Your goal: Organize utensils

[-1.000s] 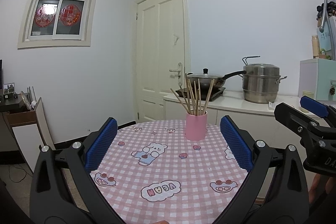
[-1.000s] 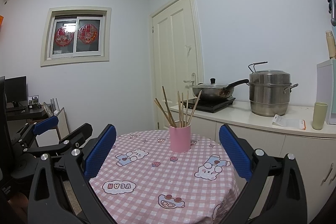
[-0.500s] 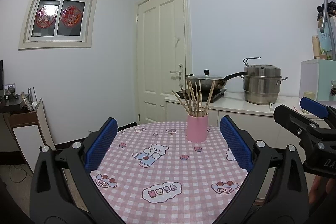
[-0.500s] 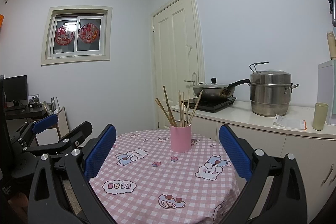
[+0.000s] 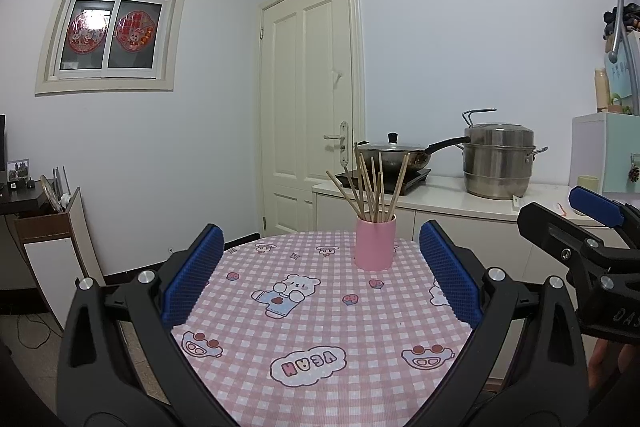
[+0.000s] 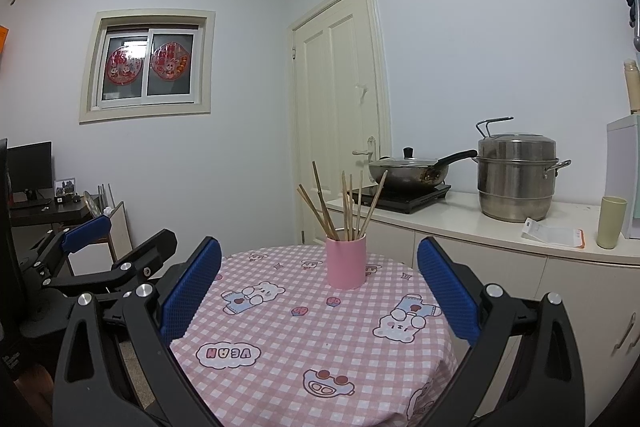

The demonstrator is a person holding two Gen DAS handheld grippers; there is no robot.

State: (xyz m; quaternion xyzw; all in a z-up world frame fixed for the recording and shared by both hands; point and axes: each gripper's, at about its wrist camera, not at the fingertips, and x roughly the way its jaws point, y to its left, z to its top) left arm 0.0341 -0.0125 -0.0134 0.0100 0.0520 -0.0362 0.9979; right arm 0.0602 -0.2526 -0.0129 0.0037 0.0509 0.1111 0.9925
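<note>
Between the wide-spread, empty blue-padded fingers of the left gripper (image 5: 320, 267) and right gripper (image 6: 320, 283), a round table under a pink checked cloth (image 5: 320, 327) is framed. Both are held back from it, seemingly since nothing lies loose to be gathered: the wooden chopsticks (image 5: 372, 183) are stood fanned in a pink cylindrical cup (image 5: 375, 243) at the far edge.

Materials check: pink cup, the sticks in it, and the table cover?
Pink cup: looks like matte ceramic or plastic; even colour, no glare. Chopsticks: likely bamboo or wood; tan and dull. Tablecloth: printed fabric or soft vinyl, draping over the table edge.
</note>
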